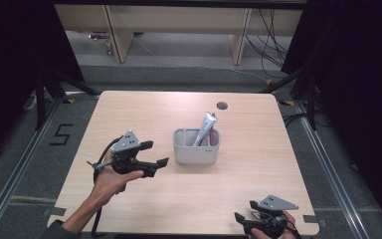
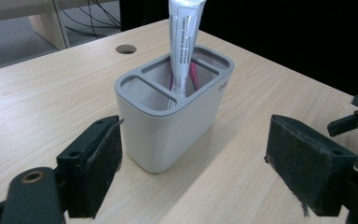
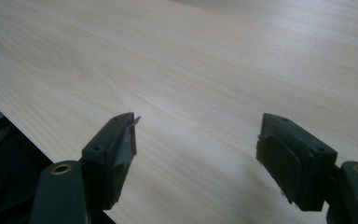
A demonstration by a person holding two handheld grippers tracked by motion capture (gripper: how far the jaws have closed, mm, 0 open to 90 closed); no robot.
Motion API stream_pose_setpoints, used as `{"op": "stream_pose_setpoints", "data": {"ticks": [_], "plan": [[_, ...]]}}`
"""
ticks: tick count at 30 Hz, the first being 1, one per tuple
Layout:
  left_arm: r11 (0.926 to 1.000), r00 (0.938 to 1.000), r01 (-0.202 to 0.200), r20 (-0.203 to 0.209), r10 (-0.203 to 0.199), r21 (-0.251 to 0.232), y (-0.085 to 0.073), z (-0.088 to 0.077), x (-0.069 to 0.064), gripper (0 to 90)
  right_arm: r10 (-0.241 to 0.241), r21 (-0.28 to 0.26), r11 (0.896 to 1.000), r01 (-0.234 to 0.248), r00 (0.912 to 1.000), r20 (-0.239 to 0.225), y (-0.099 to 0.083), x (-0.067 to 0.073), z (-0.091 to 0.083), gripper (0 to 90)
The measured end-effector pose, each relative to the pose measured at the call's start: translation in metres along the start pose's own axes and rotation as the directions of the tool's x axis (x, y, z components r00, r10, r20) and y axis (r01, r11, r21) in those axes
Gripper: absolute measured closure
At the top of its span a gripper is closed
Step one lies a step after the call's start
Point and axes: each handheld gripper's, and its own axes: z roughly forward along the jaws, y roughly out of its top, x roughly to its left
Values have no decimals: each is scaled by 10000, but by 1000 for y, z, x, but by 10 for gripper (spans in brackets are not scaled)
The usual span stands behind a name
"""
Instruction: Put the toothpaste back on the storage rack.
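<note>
The left tool [image 1: 154, 154] is wide open and empty, beside the light, smooth grey plastic holder [image 2: 168, 126]; grip its short sides gently.

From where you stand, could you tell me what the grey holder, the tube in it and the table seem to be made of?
Grey holder: probably moulded plastic, matte, with smooth rounded edges.
Tube: likely soft plastic or laminate, glossy white with printed text.
Table: pale wood-grain top, looks like laminate with a low sheen; solid wood can't be ruled out.
</note>
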Motion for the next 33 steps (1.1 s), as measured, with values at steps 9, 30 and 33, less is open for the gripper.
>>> {"op": "stream_pose_setpoints", "data": {"ticks": [9, 30, 33], "plan": [[9993, 9994, -357, 19, 357, 109, -18, -13, -6, 165, 43, 8, 10000, -43, 10000, 12, 0, 0, 0, 286], [9970, 9972, -596, -424, 617, 491, -65, -49, -3, 166, 219, 158, 9996, -219, 9998, -9, -1, 0, 1, 286], [9968, 9963, -639, -552, 666, 483, -71, -52, -2, 166, 12, 116, 9999, -12, 10000, 29, 0, -1, 2, 286]]}}
